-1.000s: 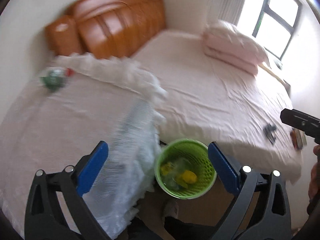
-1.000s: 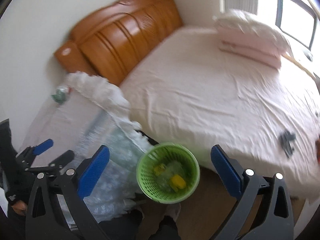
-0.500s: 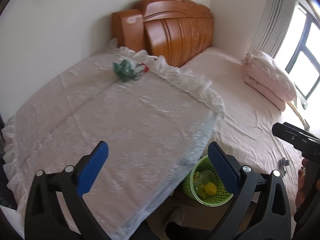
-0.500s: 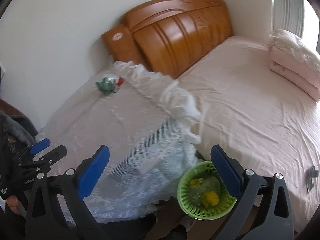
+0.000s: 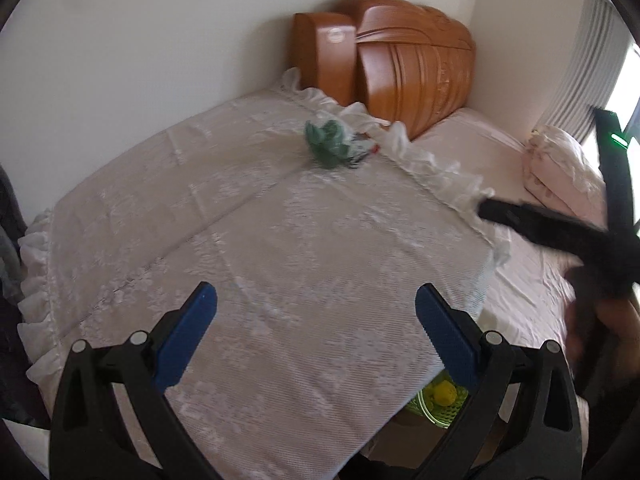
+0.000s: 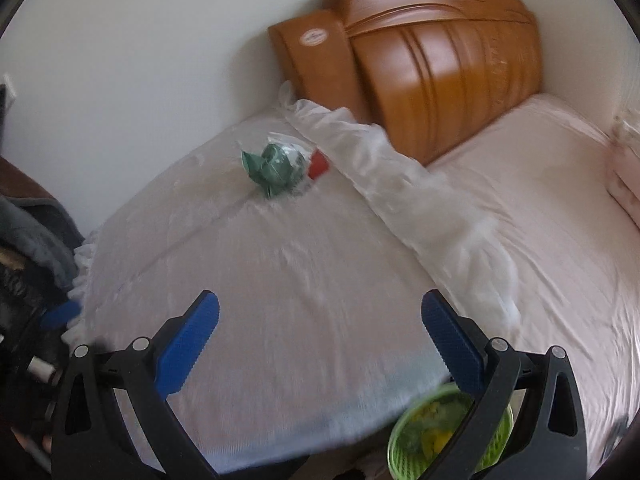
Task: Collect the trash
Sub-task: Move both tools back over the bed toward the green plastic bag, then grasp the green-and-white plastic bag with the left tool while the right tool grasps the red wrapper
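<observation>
Lying near the far edge of the lace-covered tabletop (image 5: 280,248), a crumpled green wrapper (image 5: 329,144) sits with a bit of clear plastic and a small red piece just beside it, close to the frilled white hem that runs along the side facing the bed (image 5: 532,280). In the right wrist view the same green wrapper (image 6: 274,170) shows more sharply, with the red piece (image 6: 319,165) touching its right side. Both tools hover over the near part of the cloth, well apart from the wrapper. The left hand-held gripper (image 5: 316,334) has its blue-padded fingers spread wide with nothing between them, and the right hand-held gripper (image 6: 320,338) is likewise spread wide and holds nothing. Part of the right tool appears as a blurred black shape at the right edge of the left wrist view, over the pink bedsheet. A green mesh trash basket (image 6: 500,440) stands on the floor below the near right corner of the tabletop, in the gap between it and the bed, with yellow and greenish scraps already inside; in the left wrist view only a sliver of it (image 5: 438,410) peeks out under the cloth. An orange-brown wooden headboard (image 6: 440,56) stands against the wall behind the bed.
</observation>
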Demonstrator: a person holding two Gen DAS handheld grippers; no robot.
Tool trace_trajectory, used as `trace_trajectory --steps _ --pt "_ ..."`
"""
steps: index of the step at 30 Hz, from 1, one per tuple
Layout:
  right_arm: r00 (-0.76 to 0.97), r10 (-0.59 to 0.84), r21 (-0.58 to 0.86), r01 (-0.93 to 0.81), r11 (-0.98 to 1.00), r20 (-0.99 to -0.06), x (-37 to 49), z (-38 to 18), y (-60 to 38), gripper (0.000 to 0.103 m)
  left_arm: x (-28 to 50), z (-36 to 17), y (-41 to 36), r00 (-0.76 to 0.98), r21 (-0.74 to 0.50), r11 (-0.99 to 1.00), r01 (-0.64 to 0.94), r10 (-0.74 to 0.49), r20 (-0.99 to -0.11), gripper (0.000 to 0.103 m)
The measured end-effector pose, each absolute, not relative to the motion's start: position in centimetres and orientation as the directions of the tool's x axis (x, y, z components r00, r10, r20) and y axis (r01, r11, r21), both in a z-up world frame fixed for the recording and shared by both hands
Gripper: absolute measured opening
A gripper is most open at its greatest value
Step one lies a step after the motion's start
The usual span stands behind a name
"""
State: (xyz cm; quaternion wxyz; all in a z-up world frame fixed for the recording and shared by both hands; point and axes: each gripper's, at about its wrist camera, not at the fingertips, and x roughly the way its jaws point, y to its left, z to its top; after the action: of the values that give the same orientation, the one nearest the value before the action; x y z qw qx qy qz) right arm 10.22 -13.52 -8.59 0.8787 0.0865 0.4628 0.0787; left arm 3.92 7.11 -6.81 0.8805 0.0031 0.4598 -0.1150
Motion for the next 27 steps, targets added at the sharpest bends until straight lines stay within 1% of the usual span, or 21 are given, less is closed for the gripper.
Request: trace_trajectory --steps 4,8,11,14,15,16,17,18,20,22,23,27 --pt "0.534 0.184 0.167 -0.080 0.983 -0.825 17.0 -11.6 -11.8 0.100 4.8 -7.5 8.7 0.536 -0.108 0.977 0.186 -0.193 -0.822 0.095" --pt "0.508 0.156 0.129 -0.088 0.988 -0.847 22.8 -14.4 -10.2 0.088 5.9 -8.3 10.0 0.520 -0.095 0.980 0.178 -0.175 -0.836 0.095" --pt "0.503 0.116 0.089 -0.077 0.993 -0.857 25.0 -15.6 -9.6 0.085 6.7 -8.8 11.3 0.516 -0.093 0.983 0.156 -0.162 -0.841 0.095" --pt "0.495 0.100 0.077 -0.067 0.995 -0.863 26.5 -16.6 -9.4 0.076 7.6 -9.2 12.3 0.515 -0.091 0.987 0.133 -0.148 -0.844 0.095" --pt "0.492 0.103 0.082 -0.064 0.995 -0.865 26.7 -16.7 -9.4 0.075 7.8 -9.3 12.6 0.514 -0.092 0.988 0.128 -0.145 -0.845 0.095" --pt "0.485 0.107 0.090 -0.058 0.994 -0.868 27.1 -17.0 -9.4 0.071 8.1 -9.4 12.9 0.513 -0.094 0.988 0.121 -0.143 -0.846 0.095" --pt "0.480 0.111 0.096 -0.056 0.994 -0.870 27.2 -17.1 -9.5 0.063 8.3 -9.5 13.0 0.513 -0.095 0.988 0.118 -0.143 -0.847 0.095" --pt "0.472 0.118 0.105 -0.054 0.993 -0.874 27.4 -17.3 -9.5 0.059 8.6 -9.6 13.1 0.511 -0.098 0.989 0.115 -0.143 -0.847 0.095" --pt "0.466 0.145 0.133 -0.058 0.989 -0.873 27.8 -17.6 -9.4 0.047 8.9 -9.8 13.2 0.510 -0.101 0.989 0.110 -0.143 -0.848 0.095" --pt "0.468 0.156 0.143 -0.064 0.988 -0.870 27.8 -17.4 -9.3 0.040 9.1 -9.8 13.0 0.509 -0.100 0.989 0.113 -0.144 -0.849 0.095" --pt "0.472 0.153 0.136 -0.071 0.988 -0.868 27.8 -17.3 -9.1 0.034 9.2 -9.8 12.9 0.509 -0.098 0.988 0.116 -0.144 -0.849 0.095" --pt "0.479 0.166 0.145 -0.081 0.986 -0.862 27.5 -16.7 -9.1 0.029 9.5 -9.9 12.3 0.506 -0.099 0.987 0.127 -0.150 -0.850 0.095"
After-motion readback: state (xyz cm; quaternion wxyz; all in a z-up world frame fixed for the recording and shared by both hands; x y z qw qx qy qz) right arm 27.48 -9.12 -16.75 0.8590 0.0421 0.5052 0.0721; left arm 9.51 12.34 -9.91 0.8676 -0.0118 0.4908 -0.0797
